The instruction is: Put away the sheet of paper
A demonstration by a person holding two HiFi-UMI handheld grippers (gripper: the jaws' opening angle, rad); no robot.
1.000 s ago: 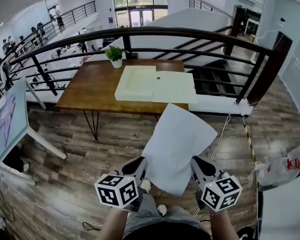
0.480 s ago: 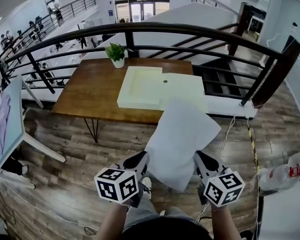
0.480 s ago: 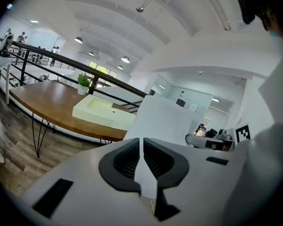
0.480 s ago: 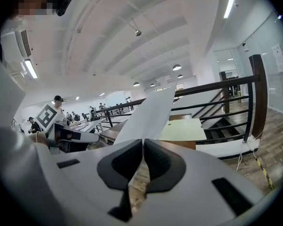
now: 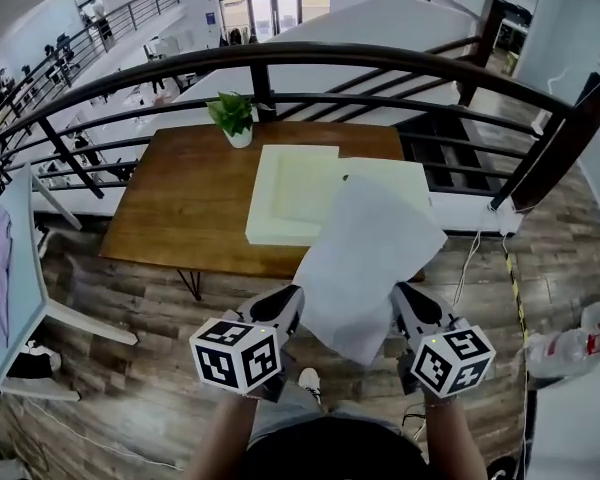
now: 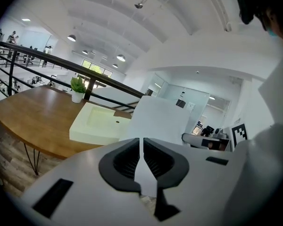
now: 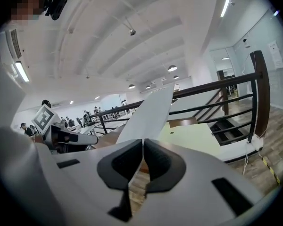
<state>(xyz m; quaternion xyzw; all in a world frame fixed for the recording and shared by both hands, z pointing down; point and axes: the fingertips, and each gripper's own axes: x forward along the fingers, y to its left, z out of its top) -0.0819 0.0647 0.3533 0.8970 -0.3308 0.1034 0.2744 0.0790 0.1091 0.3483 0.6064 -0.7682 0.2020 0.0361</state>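
A white sheet of paper (image 5: 365, 263) is held in the air between my two grippers, tilted up and away from me. My left gripper (image 5: 293, 298) is shut on the sheet's near left edge, and my right gripper (image 5: 401, 294) is shut on its near right edge. In the left gripper view the jaws (image 6: 141, 147) pinch the paper (image 6: 158, 119) edge-on. The right gripper view shows the same with its jaws (image 7: 143, 150) on the paper (image 7: 148, 112). The sheet's far corner overlaps a pale cream tray (image 5: 290, 198) on the wooden table (image 5: 180, 208).
A small potted plant (image 5: 232, 118) stands at the table's far edge. A dark metal railing (image 5: 380, 58) curves behind the table, with stairs at the right. A white board on legs (image 5: 10, 268) stands at the left on the plank floor.
The table and cream tray have come nearer and lower in the head view. The held sheet now overlaps the tray's right part. Both grippers keep their hold.
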